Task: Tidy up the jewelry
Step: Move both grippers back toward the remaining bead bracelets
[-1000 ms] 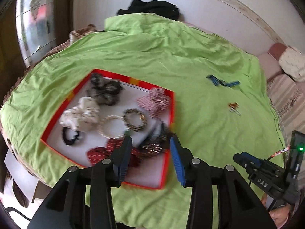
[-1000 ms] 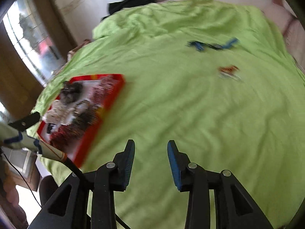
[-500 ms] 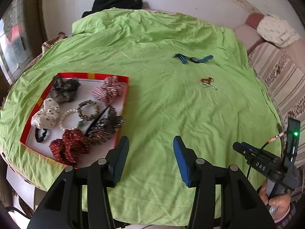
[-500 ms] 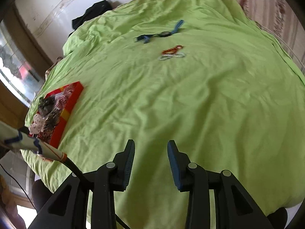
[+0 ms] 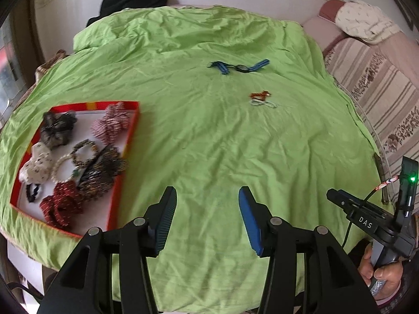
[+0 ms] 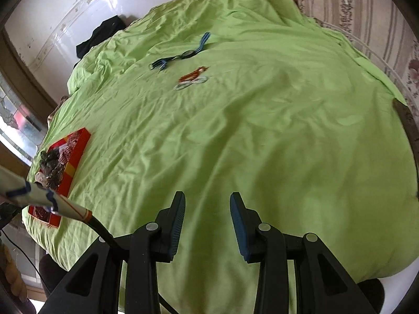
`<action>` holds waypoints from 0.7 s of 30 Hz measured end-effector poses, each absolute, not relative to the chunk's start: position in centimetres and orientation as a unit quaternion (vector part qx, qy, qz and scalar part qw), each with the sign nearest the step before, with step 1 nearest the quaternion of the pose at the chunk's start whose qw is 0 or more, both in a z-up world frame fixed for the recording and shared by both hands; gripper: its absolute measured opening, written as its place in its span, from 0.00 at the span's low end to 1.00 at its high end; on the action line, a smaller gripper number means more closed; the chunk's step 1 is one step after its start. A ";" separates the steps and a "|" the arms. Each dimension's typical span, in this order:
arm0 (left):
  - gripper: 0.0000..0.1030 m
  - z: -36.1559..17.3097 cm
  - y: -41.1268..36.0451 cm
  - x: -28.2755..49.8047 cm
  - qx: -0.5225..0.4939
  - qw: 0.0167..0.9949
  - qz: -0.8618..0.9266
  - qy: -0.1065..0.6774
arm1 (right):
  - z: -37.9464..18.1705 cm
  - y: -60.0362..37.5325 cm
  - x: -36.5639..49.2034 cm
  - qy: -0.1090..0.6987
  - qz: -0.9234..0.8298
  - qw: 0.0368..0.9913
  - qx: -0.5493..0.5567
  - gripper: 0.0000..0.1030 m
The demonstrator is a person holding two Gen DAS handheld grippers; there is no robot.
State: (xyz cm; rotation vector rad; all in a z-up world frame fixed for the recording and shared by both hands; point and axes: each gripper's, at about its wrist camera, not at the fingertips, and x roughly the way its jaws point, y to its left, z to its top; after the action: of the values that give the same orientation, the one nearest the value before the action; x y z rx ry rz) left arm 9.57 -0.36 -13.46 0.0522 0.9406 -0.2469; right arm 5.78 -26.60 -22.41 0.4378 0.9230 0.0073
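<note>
A red tray [image 5: 91, 105] with a white floor lies at the left of the green bedspread [image 5: 209, 144]. It holds several scrunchies, bead bracelets and dark hair clips. Two loose pieces lie farther out on the spread: a blue-strapped piece [image 5: 238, 66] and a small orange and white beaded piece [image 5: 262, 99]. My left gripper [image 5: 207, 196] hovers over bare cloth to the right of the tray, open and holding nothing. In the right wrist view, my right gripper [image 6: 208, 198] is also open and holding nothing, well short of the blue piece [image 6: 180, 55] and the beaded piece [image 6: 193, 78].
A hand [image 5: 379, 280] holds the right tool's body [image 5: 366, 217] at the bed's near right edge. A striped sofa [image 5: 379, 91] runs along the right side. Dark clothing [image 5: 133, 2] lies at the far edge by the white wall. The tray [image 6: 78, 151] shows far left.
Both views have swung to the right: the tray slid from under the left gripper to the left side, and the loose pieces came towards the centre. The left jaws stand a little wider.
</note>
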 end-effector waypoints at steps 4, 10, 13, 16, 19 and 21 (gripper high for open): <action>0.47 -13.6 -2.1 10.1 0.025 0.881 -0.130 0.454 | -22.3 -28.7 5.2 0.437 -0.019 0.873 0.217 0.37; 0.47 -14.6 -3.7 9.8 0.046 0.875 -0.139 0.462 | -23.5 -30.0 5.3 0.441 -0.026 0.866 0.235 0.40; 0.47 -14.5 -3.2 9.9 0.044 0.876 -0.129 0.463 | -23.9 -29.6 5.9 0.446 -0.014 0.863 0.238 0.40; 0.56 -14.4 -2.7 10.1 0.044 0.879 -0.118 0.460 | -23.7 -29.0 6.3 0.440 -0.005 0.868 0.232 0.40; 0.57 -15.1 -2.1 10.6 0.047 0.878 -0.106 0.465 | -24.0 -28.6 7.1 0.442 0.001 0.868 0.226 0.40; 0.56 -15.8 -1.7 11.6 0.042 0.874 -0.098 0.475 | -24.4 -28.6 7.8 0.449 0.004 0.865 0.225 0.40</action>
State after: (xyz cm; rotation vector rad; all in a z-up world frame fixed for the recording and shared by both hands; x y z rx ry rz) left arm 11.61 -1.66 -15.76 0.0868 0.9914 -0.2044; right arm 7.81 -28.59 -24.39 0.4712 0.9410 0.0074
